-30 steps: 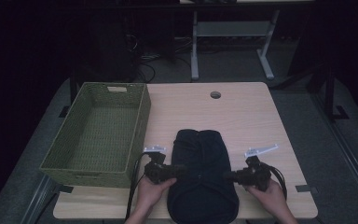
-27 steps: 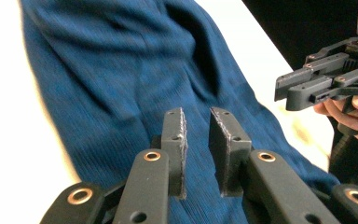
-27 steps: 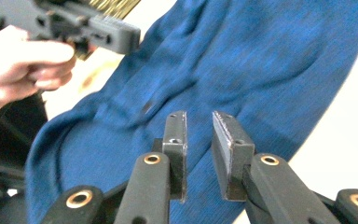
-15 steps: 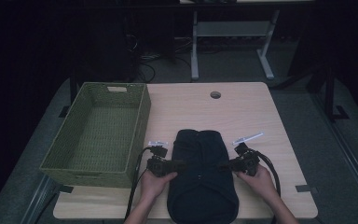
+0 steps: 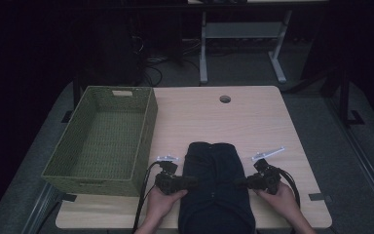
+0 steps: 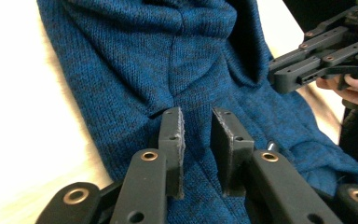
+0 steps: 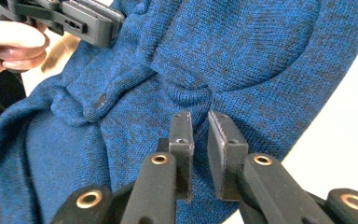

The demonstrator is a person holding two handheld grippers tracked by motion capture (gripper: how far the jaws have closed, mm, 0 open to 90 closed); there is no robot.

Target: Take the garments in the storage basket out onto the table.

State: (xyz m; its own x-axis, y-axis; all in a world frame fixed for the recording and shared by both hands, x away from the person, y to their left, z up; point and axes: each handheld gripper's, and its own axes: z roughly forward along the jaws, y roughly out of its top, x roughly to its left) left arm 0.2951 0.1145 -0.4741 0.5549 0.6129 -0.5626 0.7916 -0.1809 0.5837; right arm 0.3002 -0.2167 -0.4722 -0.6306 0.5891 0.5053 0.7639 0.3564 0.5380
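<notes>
Both grippers moved inward onto one blue sweater [image 5: 215, 190]; left gripper [image 6: 196, 140] fingers parting slightly, right gripper [image 7: 199, 140] fingers narrowly spread.

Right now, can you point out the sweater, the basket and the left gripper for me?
sweater [image 5: 214, 165], high view, on its upper folded part.
basket [image 5: 148, 122], high view, on its right wall.
left gripper [image 6: 196, 140], left gripper view, midway between its fingertips, over the knit.

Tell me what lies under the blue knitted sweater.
The blue knitted sweater lies folded on the light wooden table, whose bare top shows on either side of it. Its near end hangs over the table's front edge. Whatever might lie beneath the folds is covered.
</notes>
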